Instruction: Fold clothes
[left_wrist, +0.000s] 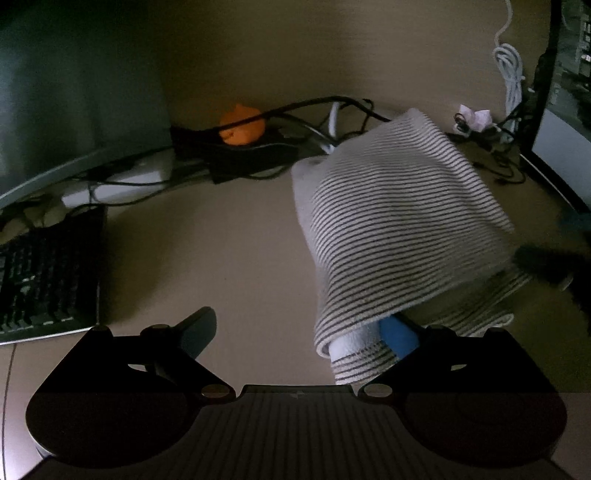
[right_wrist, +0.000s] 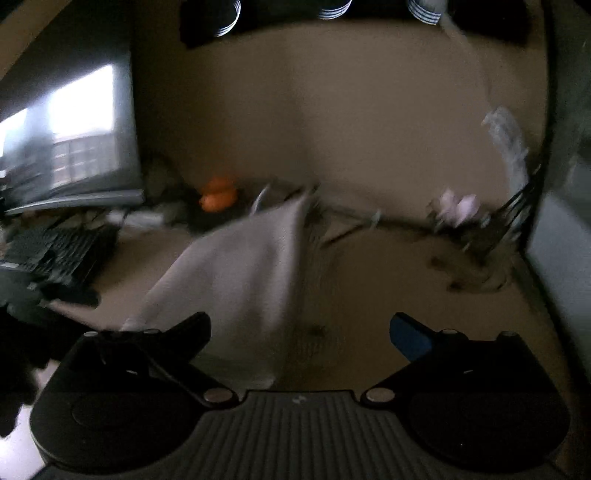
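Note:
A grey-and-white striped cloth (left_wrist: 399, 229) rises in a loose, bulging fold over the beige desk (left_wrist: 236, 258) in the left wrist view. Its lower edge drapes over the blue right finger (left_wrist: 400, 338) of my left gripper (left_wrist: 299, 325), which stands wide open with nothing clamped. In the right wrist view the same cloth (right_wrist: 243, 273) is a pale motion-blurred sheet that reaches down beside the left finger (right_wrist: 192, 332). My right gripper (right_wrist: 300, 321) is also wide open, and bare desk shows between its fingers.
A black keyboard (left_wrist: 48, 277) lies at the left below a monitor (left_wrist: 74, 92). An orange object (left_wrist: 242, 127), a black box and tangled cables (left_wrist: 332, 122) line the back wall. A coiled white cable (left_wrist: 511, 74) and a second screen (left_wrist: 565, 110) stand at the right.

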